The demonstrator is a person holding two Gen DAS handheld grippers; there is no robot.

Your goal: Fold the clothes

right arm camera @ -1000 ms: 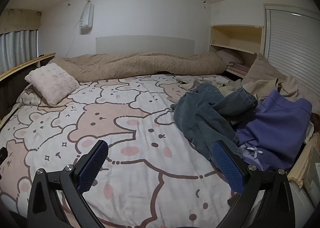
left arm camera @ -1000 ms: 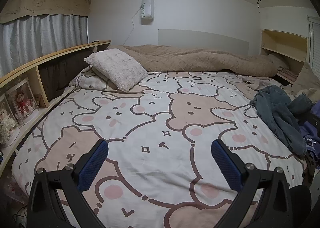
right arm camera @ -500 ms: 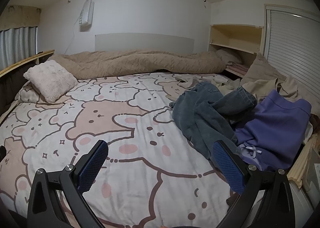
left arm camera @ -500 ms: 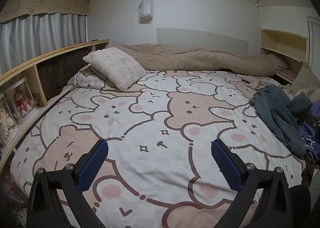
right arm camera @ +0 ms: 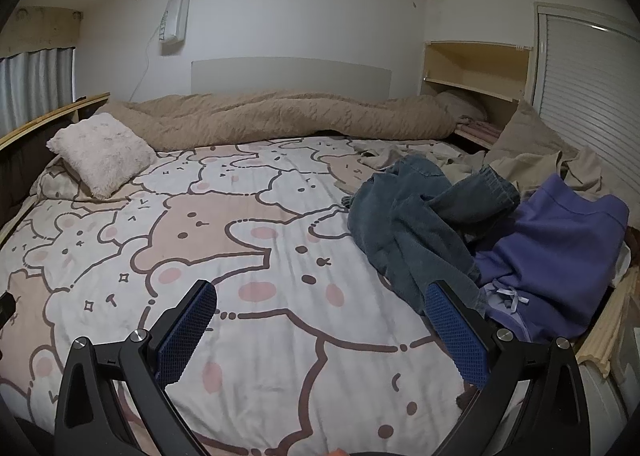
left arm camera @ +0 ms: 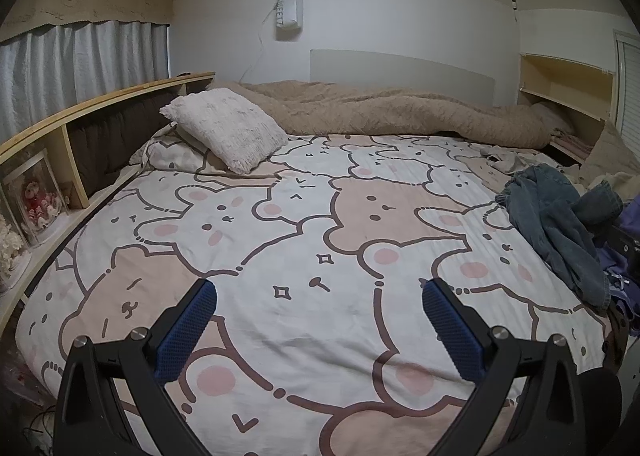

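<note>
Both tools released, left tool (left arm camera: 320,298), right tool (right arm camera: 322,298); crumpled denim jeans (right arm camera: 404,224), soft purple garment (right arm camera: 560,248)

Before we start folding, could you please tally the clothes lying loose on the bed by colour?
Blue denim: 1, the jeans
Purple: 1, the purple garment
Beige or cream: at least 1, the beige clothes behind the jeans; how many pieces cannot be told.
Total: at least 3, all on the bed, none held by a gripper.

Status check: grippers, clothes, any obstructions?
Left gripper open, empty; right gripper open, empty. Crumpled blue denim jeans and purple garment unfolded at bed's right side. Bear-print bedsheet in front, nothing blocking.
</note>
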